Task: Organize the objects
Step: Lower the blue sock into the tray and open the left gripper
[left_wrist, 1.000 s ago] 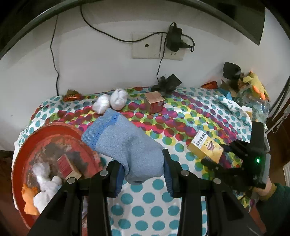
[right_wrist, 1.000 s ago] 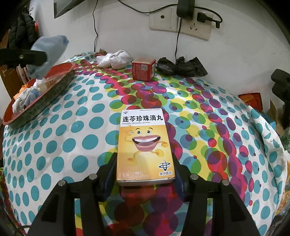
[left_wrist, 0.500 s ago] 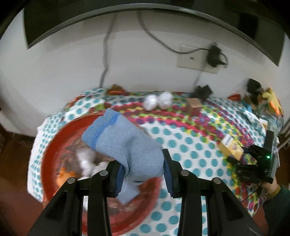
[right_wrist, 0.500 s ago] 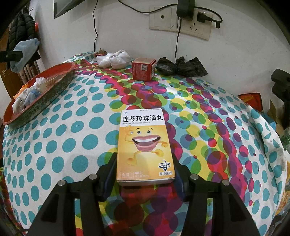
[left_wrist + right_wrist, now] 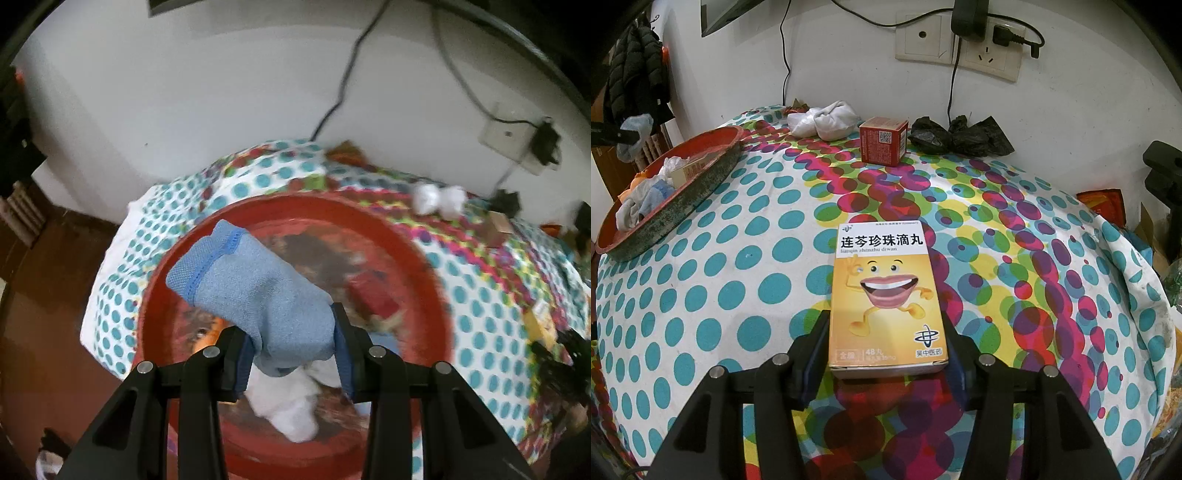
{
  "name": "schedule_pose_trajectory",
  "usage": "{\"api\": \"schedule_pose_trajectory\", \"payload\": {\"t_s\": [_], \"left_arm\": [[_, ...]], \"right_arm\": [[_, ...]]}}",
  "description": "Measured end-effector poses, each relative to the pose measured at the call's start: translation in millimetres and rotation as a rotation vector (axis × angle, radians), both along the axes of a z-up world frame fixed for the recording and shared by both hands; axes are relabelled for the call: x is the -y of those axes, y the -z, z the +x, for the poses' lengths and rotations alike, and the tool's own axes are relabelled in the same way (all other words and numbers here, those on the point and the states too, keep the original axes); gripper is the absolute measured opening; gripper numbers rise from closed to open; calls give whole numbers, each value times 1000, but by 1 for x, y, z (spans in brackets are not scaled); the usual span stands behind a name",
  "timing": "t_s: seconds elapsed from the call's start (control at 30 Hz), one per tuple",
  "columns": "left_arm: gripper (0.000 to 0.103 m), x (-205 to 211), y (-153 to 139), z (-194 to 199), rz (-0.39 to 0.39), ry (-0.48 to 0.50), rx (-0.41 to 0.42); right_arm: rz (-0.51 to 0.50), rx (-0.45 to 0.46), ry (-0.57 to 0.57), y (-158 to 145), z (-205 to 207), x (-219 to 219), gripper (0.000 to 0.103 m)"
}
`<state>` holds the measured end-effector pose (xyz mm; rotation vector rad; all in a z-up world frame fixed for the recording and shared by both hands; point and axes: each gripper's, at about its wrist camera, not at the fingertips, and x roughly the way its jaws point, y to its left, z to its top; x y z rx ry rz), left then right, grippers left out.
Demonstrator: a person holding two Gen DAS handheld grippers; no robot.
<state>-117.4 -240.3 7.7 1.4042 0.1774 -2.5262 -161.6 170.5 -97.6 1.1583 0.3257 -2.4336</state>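
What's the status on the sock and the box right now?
Left hand-held gripper shut on blue sock, over red tray. Right hand-held gripper shut on yellow box, above table. Nothing in the way.

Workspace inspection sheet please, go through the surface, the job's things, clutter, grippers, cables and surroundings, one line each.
Surface: table under a polka-dot cloth, round red tray at its left edge.
Job's things: blue sock above the tray; yellow medicine box on the cloth; red box and white bundle near the wall; tray holds white cloth, a small box and an orange item.
Clutter: black plastic bags by the wall.
Grippers: left gripper shut on the blue sock; right gripper shut on the yellow medicine box.
Cables: black cable hanging from a plug in the wall socket.
Surroundings: white wall, dark jacket hanging at left.
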Motion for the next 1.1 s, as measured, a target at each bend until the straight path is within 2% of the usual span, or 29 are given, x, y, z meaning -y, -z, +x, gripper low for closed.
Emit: {"api": "schedule_pose_trajectory", "payload": {"t_s": [0.27,0.53,0.6,0.8,0.97,1.1], "left_arm": [[36,36,28,-16,-3,-63,55],[39,48,47,-37,-5,-79,73],[39,49,50,-42,-23,-78,77],[40,56,63,-49,-7,-100,88],[48,58,67,-46,0,-112,83],[59,56,65,-42,8,-115,72]], "right_arm": [[0,0,-5,0,-1,-2,56],[-1,0,-9,0,-1,-3,56],[-6,-1,-54,0,-1,-3,56],[-7,-1,-56,0,-1,-3,56],[-7,-1,-59,0,0,-3,56],[-7,-1,-60,0,1,0,56]]}}
